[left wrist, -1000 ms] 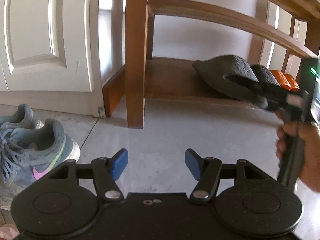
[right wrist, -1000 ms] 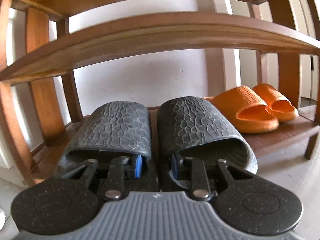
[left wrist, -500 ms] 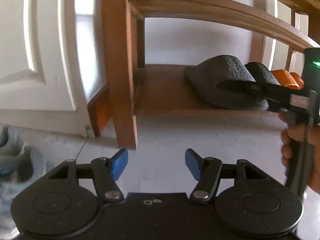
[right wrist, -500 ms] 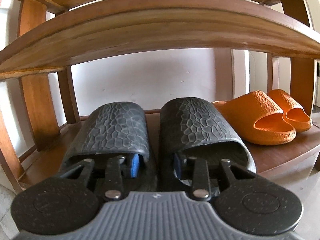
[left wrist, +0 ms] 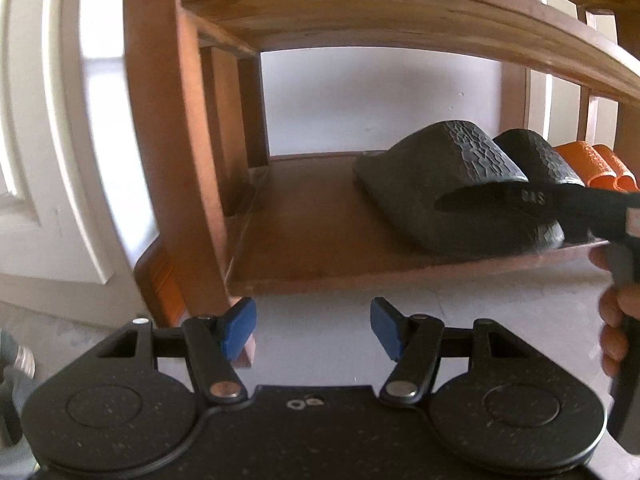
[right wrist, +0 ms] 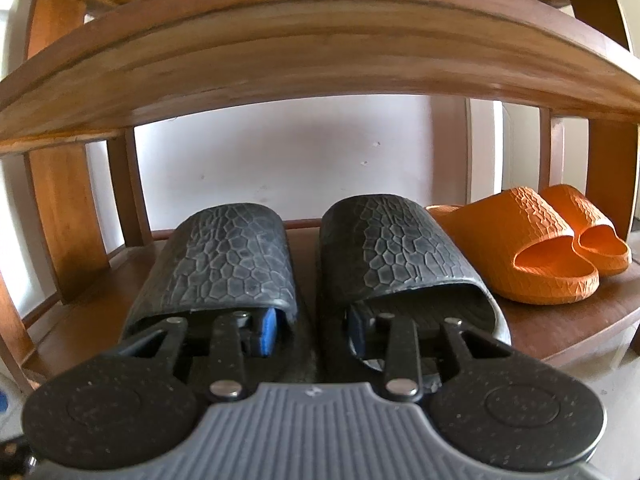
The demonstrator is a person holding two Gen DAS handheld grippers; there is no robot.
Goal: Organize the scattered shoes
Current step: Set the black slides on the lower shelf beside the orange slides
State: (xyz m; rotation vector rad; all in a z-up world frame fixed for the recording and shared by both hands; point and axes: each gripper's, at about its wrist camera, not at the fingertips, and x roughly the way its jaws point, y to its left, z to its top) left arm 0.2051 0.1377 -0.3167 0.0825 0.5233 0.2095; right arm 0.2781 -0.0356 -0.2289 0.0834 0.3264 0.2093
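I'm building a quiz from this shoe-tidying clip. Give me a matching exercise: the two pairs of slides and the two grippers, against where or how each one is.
1 black slides
2 orange slides
3 left gripper
4 right gripper

A open over the floor, nothing between its fingers
B rightmost on the bottom shelf
C one finger inside each black slide
D on the bottom shelf, left of the orange pair

Pairs: 1-D; 2-B; 3-A; 4-C. The right gripper's jaws have just been opening, with the black slides' inner sides between them.

Bottom shelf [left wrist: 312, 240] lies bare left of black slippers [left wrist: 448, 184]; upper shelf [left wrist: 400, 24] overhangs.
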